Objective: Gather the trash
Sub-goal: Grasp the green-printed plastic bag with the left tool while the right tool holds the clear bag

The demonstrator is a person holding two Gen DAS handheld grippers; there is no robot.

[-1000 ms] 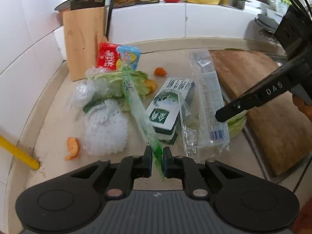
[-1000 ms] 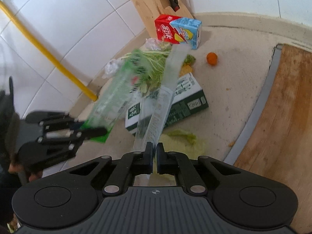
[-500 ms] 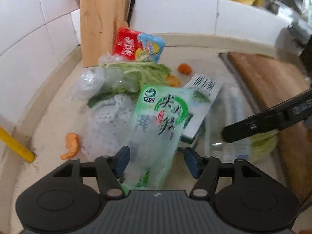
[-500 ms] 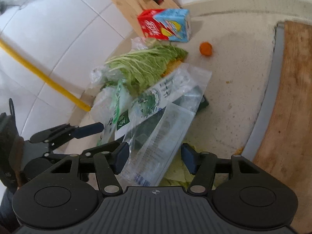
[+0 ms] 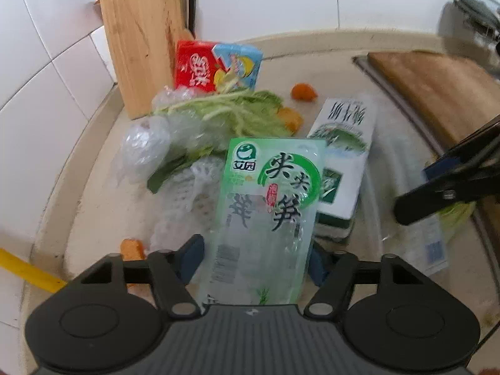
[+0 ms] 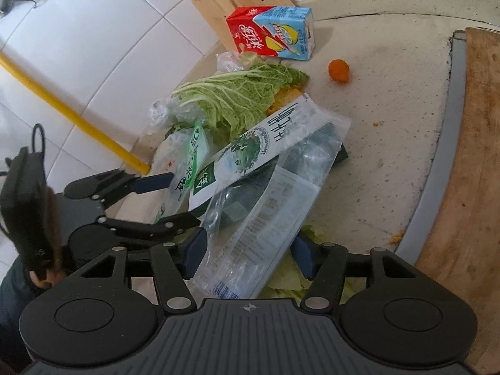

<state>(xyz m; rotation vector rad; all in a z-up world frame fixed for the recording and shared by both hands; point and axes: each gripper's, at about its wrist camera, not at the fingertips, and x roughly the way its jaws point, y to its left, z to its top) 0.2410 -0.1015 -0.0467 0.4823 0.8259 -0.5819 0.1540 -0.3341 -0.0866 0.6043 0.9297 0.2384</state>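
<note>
Left wrist view is showing the counter (image 5: 340, 72) filling the frame, trash heaped at its centre. I am holding my left gripper (image 5: 254, 257) with jaws spread around the green-printed bag (image 5: 268, 206), pads not pressing it. In the right wrist view my right gripper (image 6: 247, 251) is gaping likewise around the clear wrapper (image 6: 268, 215) at lower centre.
</note>
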